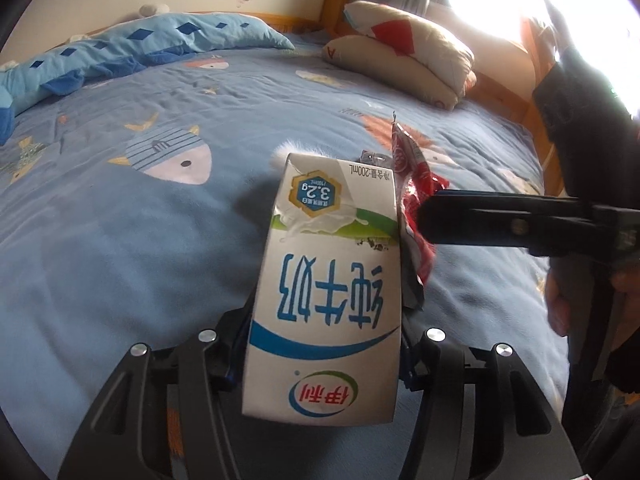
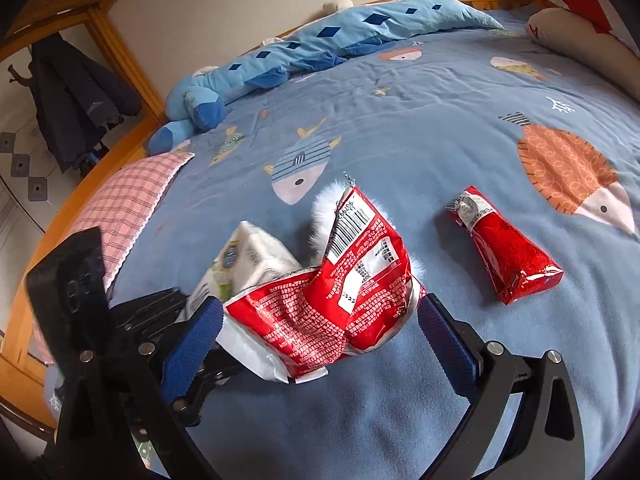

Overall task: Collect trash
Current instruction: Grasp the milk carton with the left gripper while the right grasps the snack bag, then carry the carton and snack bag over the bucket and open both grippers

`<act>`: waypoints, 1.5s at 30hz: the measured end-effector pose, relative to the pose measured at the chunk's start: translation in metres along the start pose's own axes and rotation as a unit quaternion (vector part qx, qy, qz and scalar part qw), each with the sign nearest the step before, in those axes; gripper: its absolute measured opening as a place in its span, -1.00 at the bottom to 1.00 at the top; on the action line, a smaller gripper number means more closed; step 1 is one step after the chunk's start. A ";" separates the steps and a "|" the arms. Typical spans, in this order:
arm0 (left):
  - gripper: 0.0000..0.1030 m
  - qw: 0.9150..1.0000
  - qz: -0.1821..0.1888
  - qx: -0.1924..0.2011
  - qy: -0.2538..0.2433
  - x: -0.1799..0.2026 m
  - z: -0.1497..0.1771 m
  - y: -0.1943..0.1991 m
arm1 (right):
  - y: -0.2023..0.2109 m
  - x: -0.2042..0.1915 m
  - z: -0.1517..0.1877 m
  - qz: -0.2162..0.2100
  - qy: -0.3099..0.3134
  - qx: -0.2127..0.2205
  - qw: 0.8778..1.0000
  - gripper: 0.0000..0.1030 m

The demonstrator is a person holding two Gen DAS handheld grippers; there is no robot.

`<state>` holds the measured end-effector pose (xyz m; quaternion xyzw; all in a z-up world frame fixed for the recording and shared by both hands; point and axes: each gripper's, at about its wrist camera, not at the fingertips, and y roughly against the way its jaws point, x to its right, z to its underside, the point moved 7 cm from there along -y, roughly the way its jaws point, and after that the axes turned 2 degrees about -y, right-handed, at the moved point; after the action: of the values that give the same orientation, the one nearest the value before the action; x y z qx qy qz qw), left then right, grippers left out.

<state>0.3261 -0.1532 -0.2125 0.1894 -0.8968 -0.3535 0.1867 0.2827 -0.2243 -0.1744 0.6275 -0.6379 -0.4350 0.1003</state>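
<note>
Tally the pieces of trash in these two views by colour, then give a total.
White: 1, the milk carton, held in the left gripper.
Red: 2, the large snack bag between the fingers of the right gripper, and the small wrapper lying on the bed.
Total: 3

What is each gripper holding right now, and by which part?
The left gripper is shut on the milk carton, clamping its side walls near the lower end. The right gripper straddles the crumpled red snack bag, but its fingers look spread, so no firm hold yet.
</note>
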 end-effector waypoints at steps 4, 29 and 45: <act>0.08 1.000 0.005 -0.001 0.015 -0.002 0.006 0.007 | -0.006 -0.001 -0.003 0.004 -0.017 0.001 1.000 0.83; 0.07 0.999 0.008 -0.016 0.046 0.021 0.024 0.006 | 0.002 0.011 0.011 -0.015 -0.017 -0.009 1.000 -0.52; 0.07 0.999 0.024 -0.010 0.042 0.120 0.038 0.045 | 0.112 0.016 0.071 -0.074 0.028 -0.016 0.997 -0.54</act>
<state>0.1953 -0.1578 -0.1827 0.1809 -0.8890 -0.3493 0.2345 0.1516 -0.2267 -0.1473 0.6833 -0.5794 -0.4338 0.0958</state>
